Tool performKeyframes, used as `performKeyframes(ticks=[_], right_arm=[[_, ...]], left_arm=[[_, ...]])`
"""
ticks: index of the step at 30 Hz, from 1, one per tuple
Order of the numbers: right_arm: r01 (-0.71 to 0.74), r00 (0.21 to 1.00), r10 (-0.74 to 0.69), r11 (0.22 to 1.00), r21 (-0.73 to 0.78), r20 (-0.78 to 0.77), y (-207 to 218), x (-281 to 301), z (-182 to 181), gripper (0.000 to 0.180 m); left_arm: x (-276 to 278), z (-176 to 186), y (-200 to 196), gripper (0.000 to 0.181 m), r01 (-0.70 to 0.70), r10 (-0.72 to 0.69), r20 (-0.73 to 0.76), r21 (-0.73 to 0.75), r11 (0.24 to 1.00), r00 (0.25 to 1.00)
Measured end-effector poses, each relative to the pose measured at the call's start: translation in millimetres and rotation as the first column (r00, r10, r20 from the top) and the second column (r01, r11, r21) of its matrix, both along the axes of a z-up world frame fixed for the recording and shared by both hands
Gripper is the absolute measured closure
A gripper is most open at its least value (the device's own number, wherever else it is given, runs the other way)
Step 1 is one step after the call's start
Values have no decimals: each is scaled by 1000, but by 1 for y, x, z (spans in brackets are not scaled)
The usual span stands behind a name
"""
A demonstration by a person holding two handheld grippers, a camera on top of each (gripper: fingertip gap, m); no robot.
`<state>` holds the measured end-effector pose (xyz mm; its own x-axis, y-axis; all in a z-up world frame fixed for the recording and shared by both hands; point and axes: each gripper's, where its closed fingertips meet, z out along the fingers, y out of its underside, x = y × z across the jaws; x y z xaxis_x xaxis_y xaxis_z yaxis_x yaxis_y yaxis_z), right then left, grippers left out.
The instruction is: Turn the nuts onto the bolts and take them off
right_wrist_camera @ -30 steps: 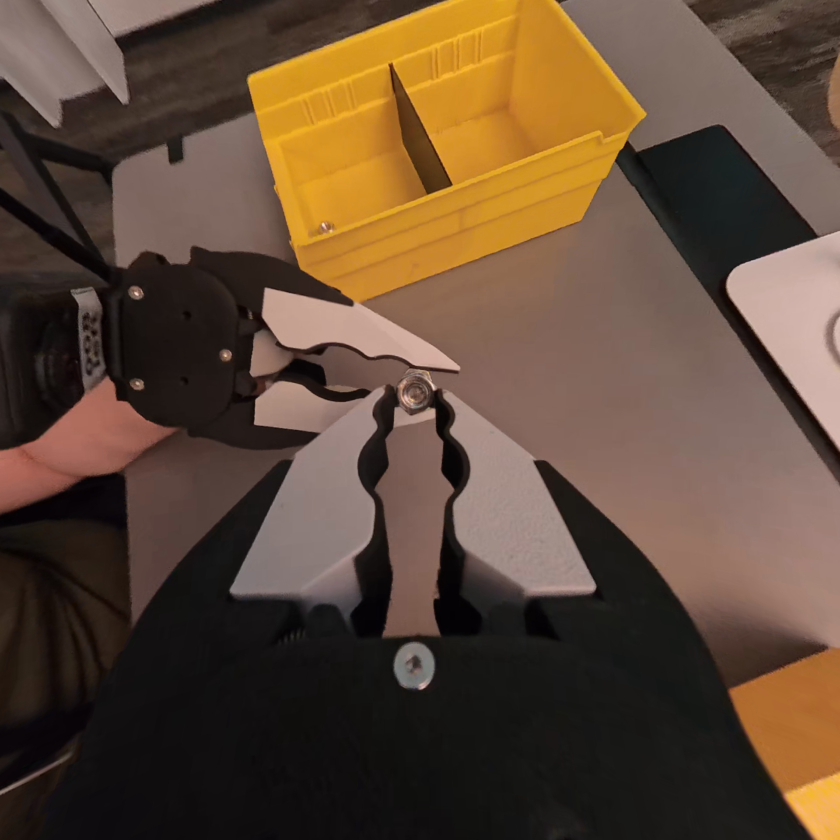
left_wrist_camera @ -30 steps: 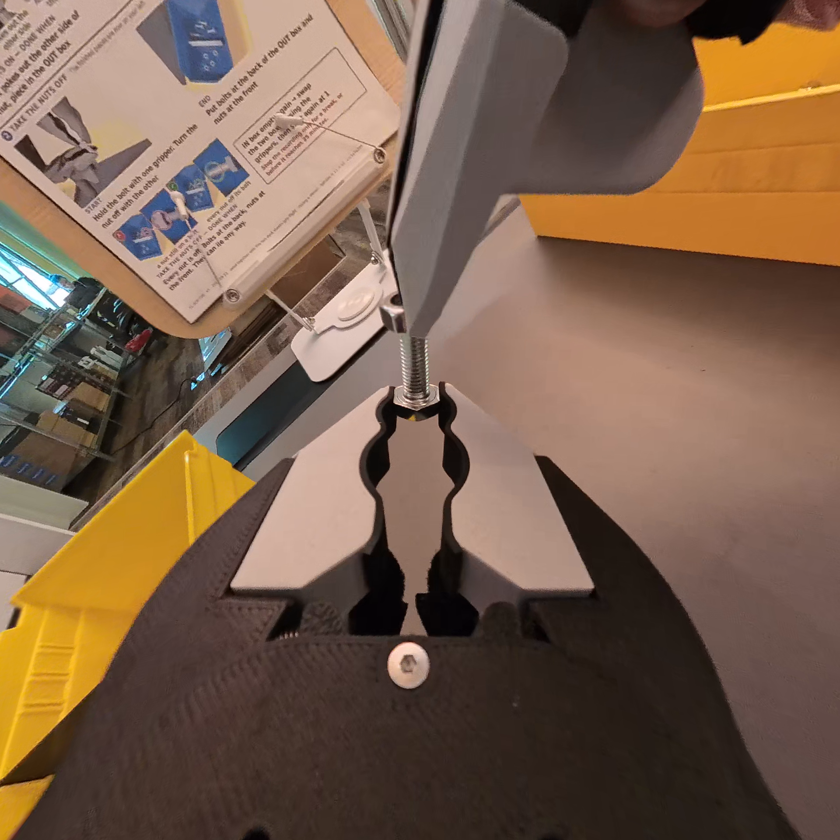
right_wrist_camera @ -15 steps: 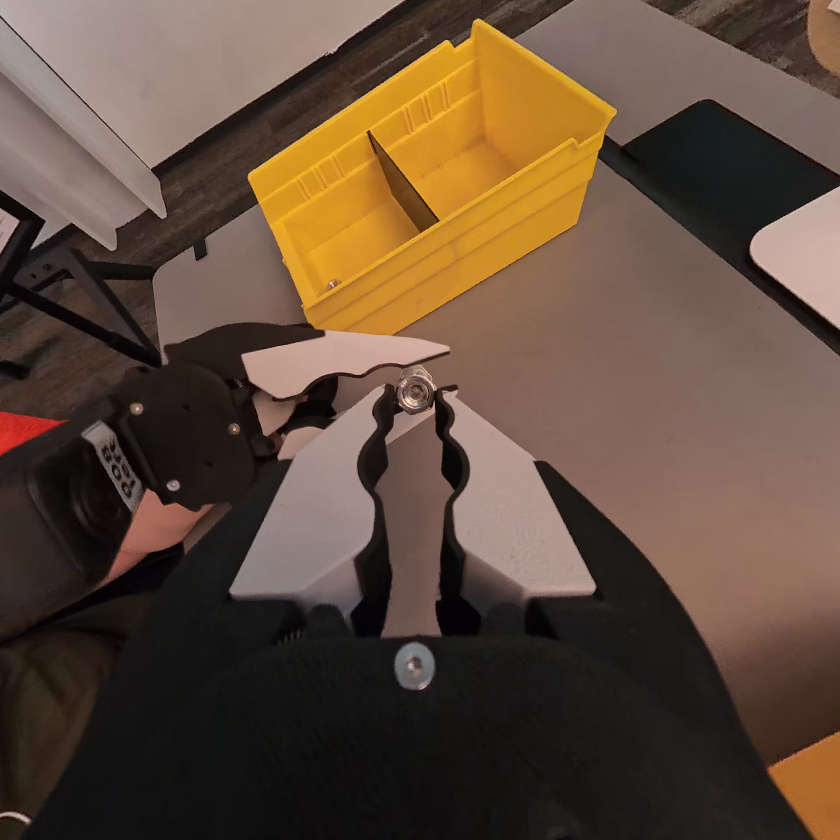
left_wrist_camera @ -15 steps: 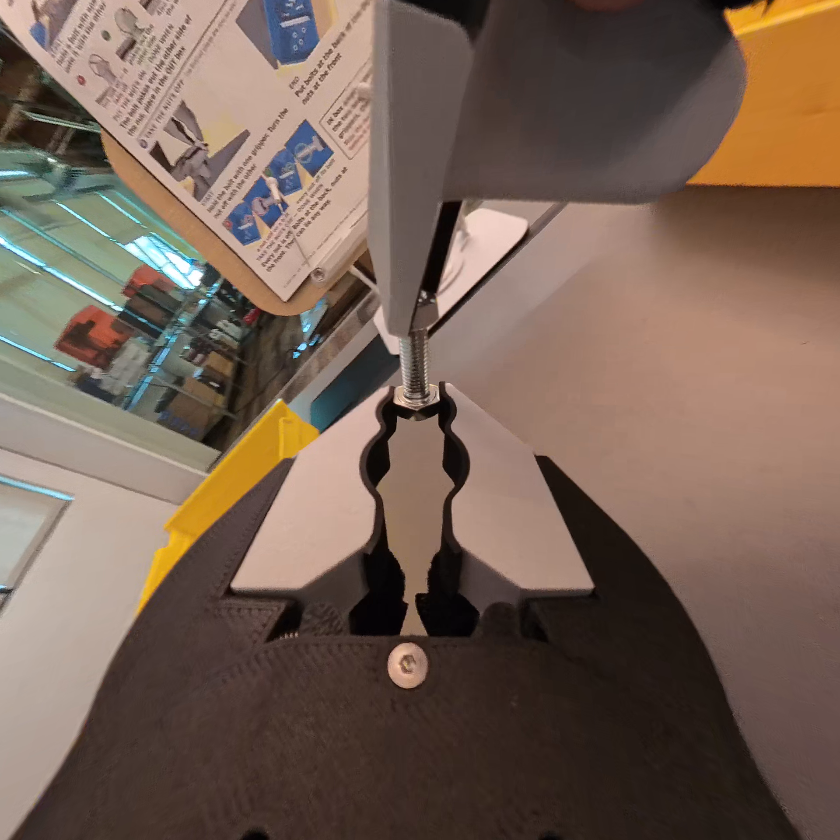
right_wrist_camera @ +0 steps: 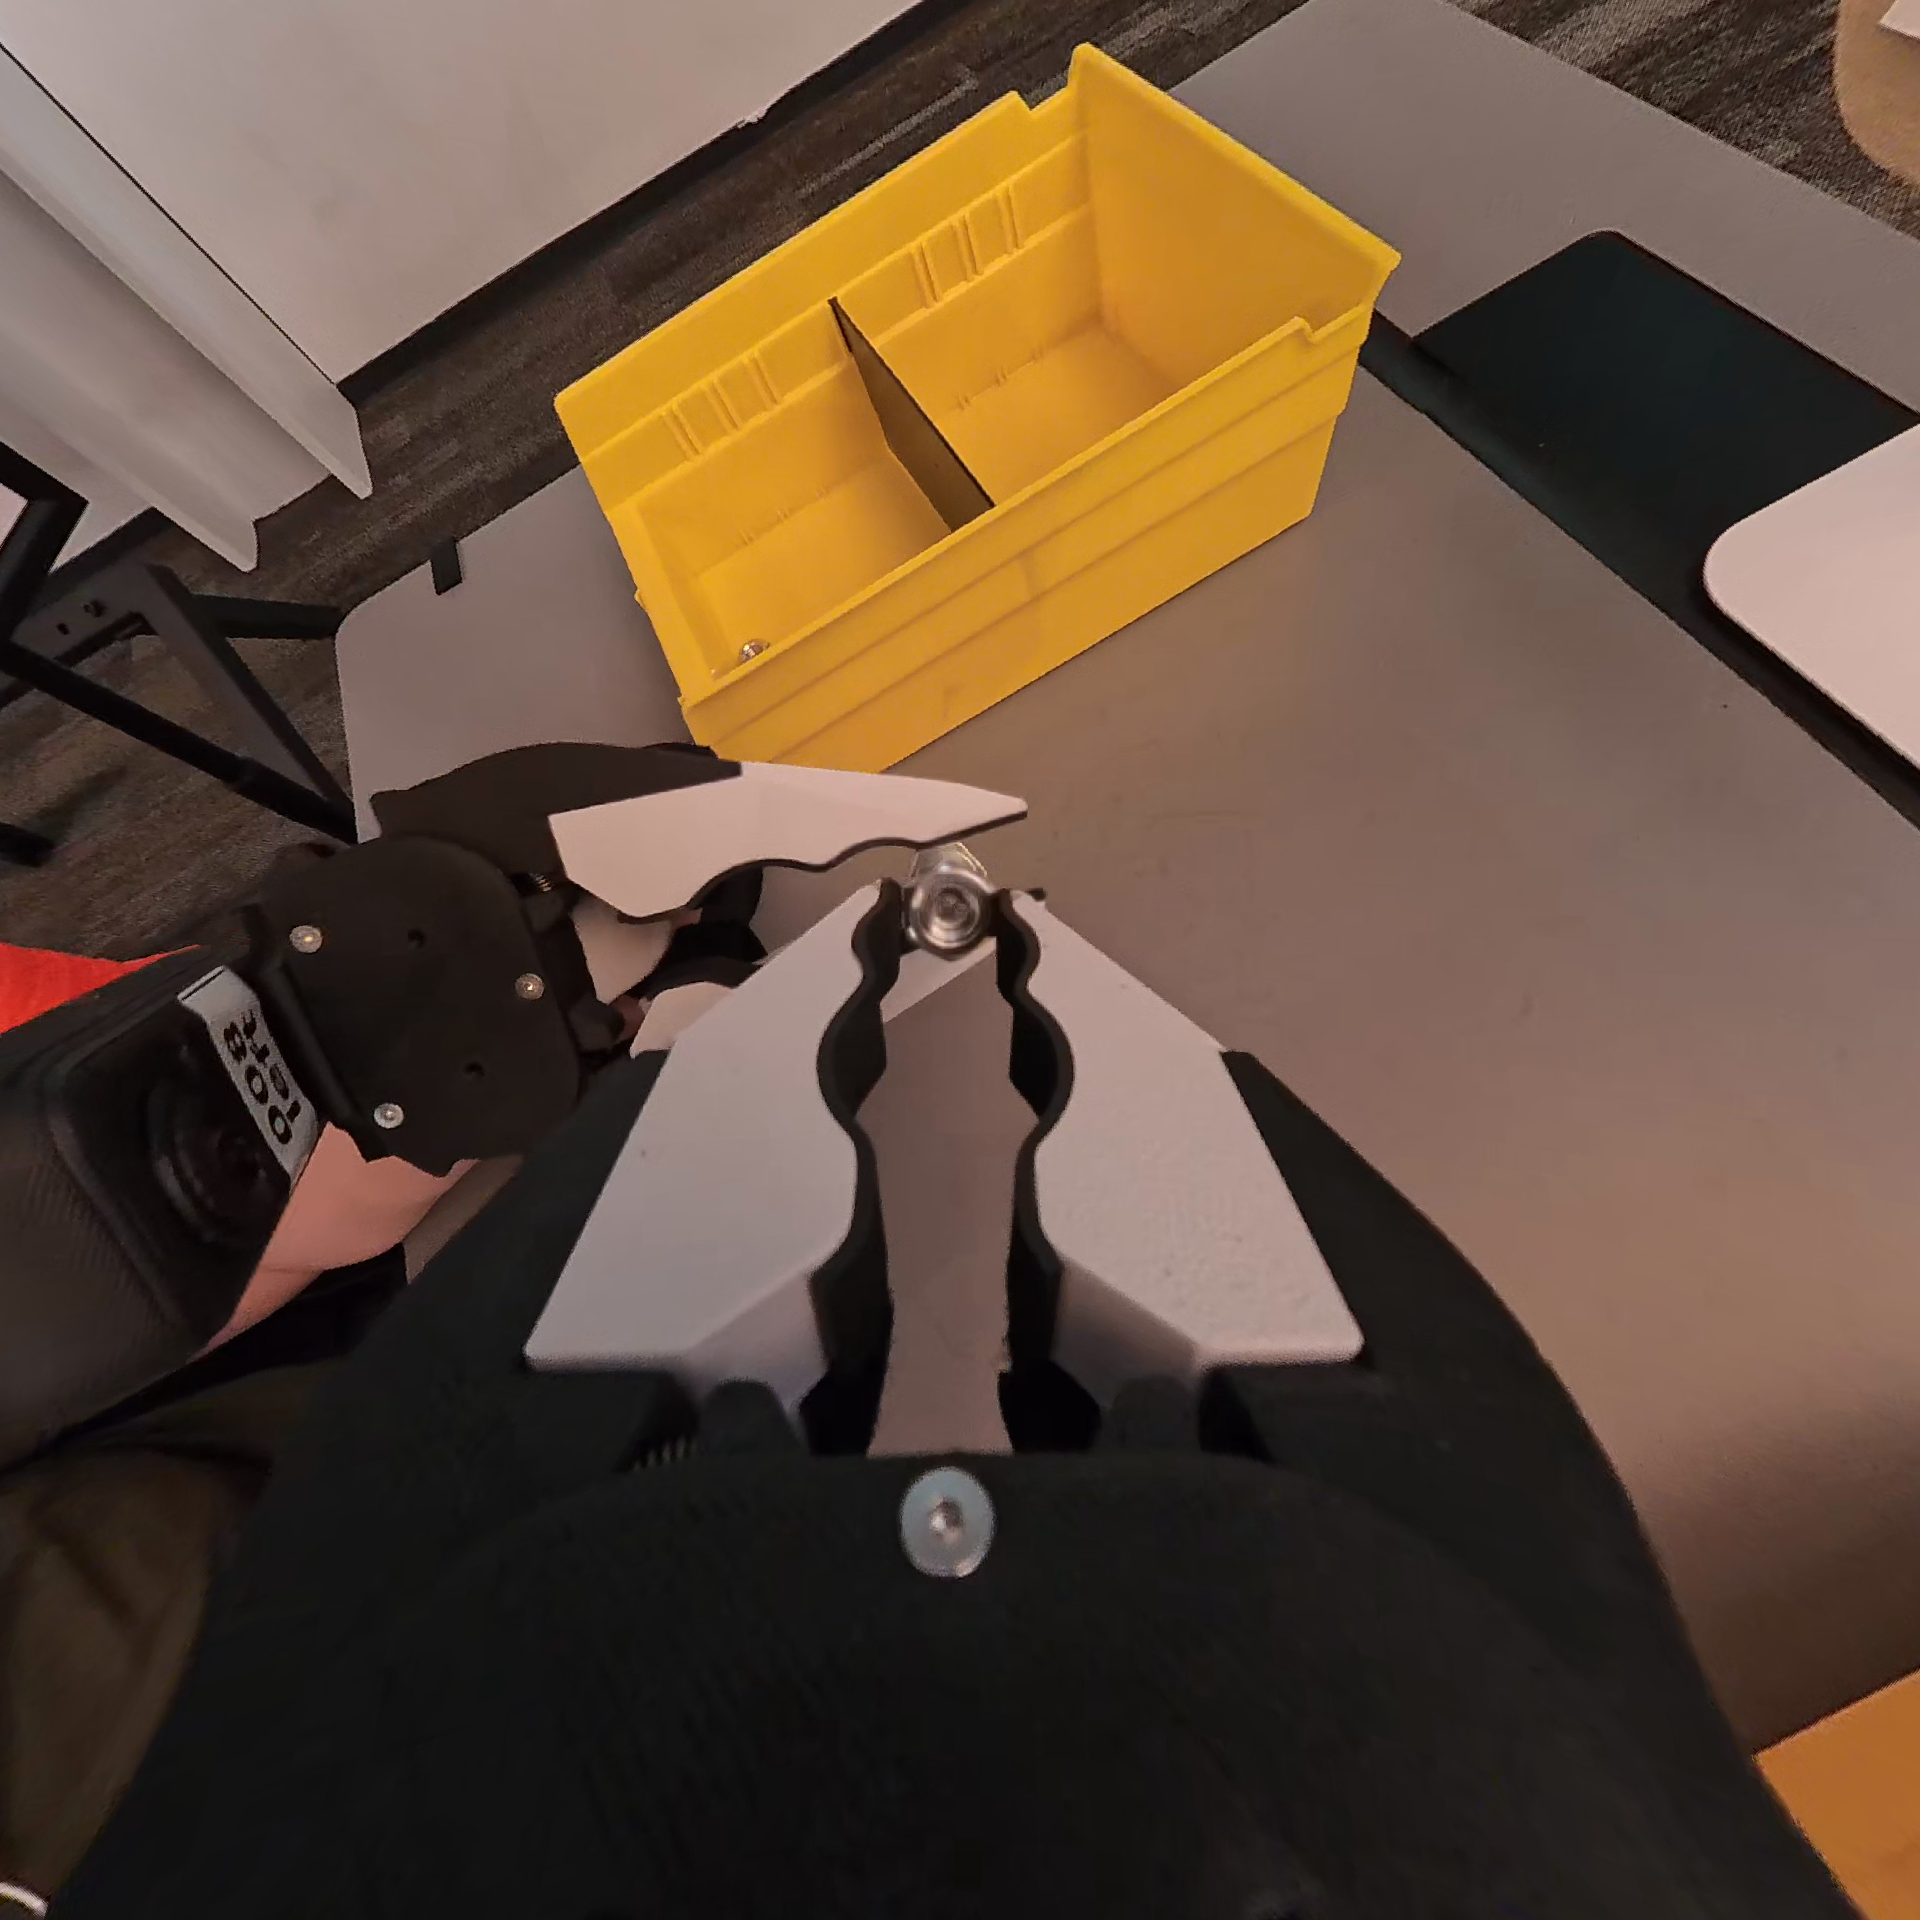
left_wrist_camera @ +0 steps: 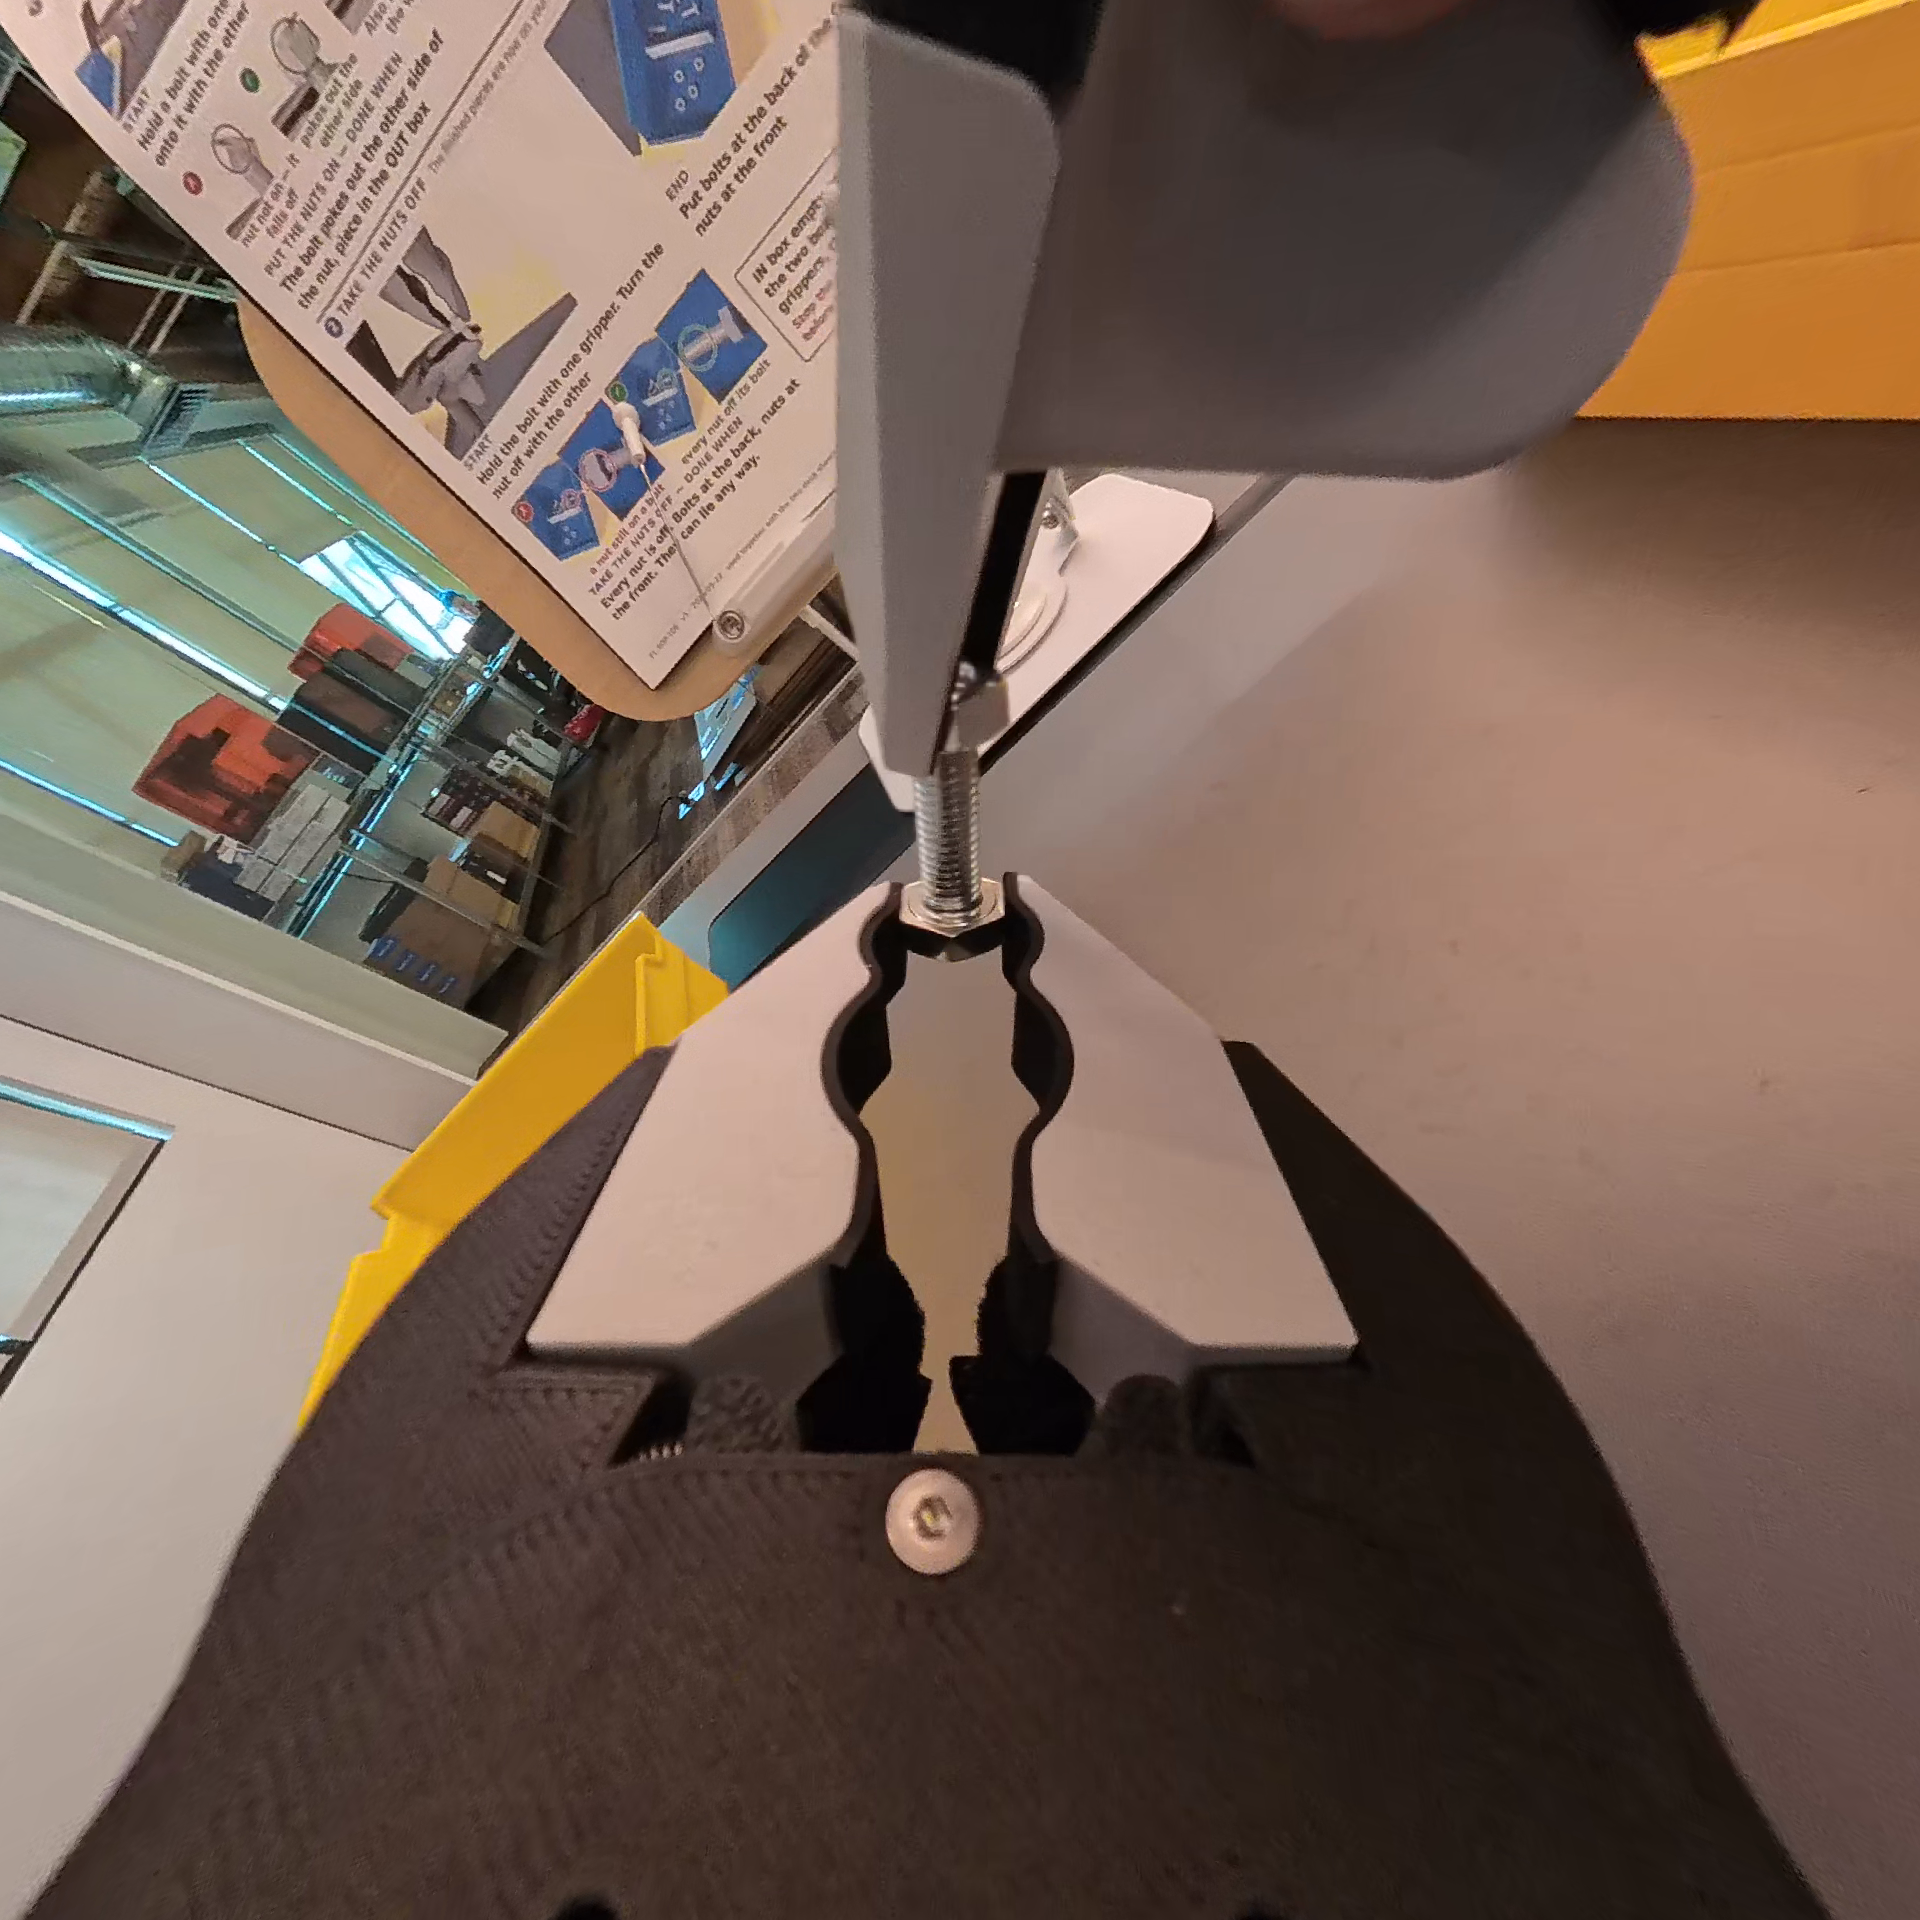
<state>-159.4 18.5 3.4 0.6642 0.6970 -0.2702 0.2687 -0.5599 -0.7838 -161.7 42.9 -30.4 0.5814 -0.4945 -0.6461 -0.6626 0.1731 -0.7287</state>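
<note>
Worktop [right_wrist_camera: 1455, 883] carries a bin [right_wrist_camera: 1039, 582] at 12 o'clock from the right gripper [right_wrist_camera: 948, 914]. A divider [right_wrist_camera: 914, 436] splits the bin in two; a small fastener [right_wrist_camera: 752, 649] lies in its 9 o'clock compartment. The left gripper [right_wrist_camera: 831, 831] enters from 9 o'clock, between bin and right gripper. Bolt [left_wrist_camera: 948, 831] spans both grippers, nut [left_wrist_camera: 951, 914] at its 6 o'clock end.
</note>
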Motion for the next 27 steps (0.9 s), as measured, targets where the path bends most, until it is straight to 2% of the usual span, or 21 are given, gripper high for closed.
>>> performKeyframes(ticks=[10, 15, 18, 21, 24, 27], right_arm=[[-21, 1000, 21, 999, 48, -7, 0, -2, 7, 158], [-49, 999, 51, 986, 157, -7, 1, 5, 24, 149], [-181, 980, 196, 931, 316, -15, -11, 2, 46, 129], [-308, 950, 298, 829, 466, 98, -21, 2, 49, 110], [-380, 920, 368, 755, 534, 134, -30, -2, 50, 109], [-402, 898, 433, 734, 547, 79, -39, -9, 55, 110]], left_arm=[[5, -1, -4, 165, 58, -53, 79, -67, 996, 996], [8, 1, -7, 165, 117, -93, 176, -129, 985, 980], [9, 8, -10, 165, 169, -128, 251, -147, 975, 959], [11, 18, -16, 165, 230, -174, 322, -145, 962, 930], [15, 23, -23, 165, 290, -218, 371, -150, 945, 903], [22, 30, -34, 165, 376, -284, 428, -146, 915, 858]])
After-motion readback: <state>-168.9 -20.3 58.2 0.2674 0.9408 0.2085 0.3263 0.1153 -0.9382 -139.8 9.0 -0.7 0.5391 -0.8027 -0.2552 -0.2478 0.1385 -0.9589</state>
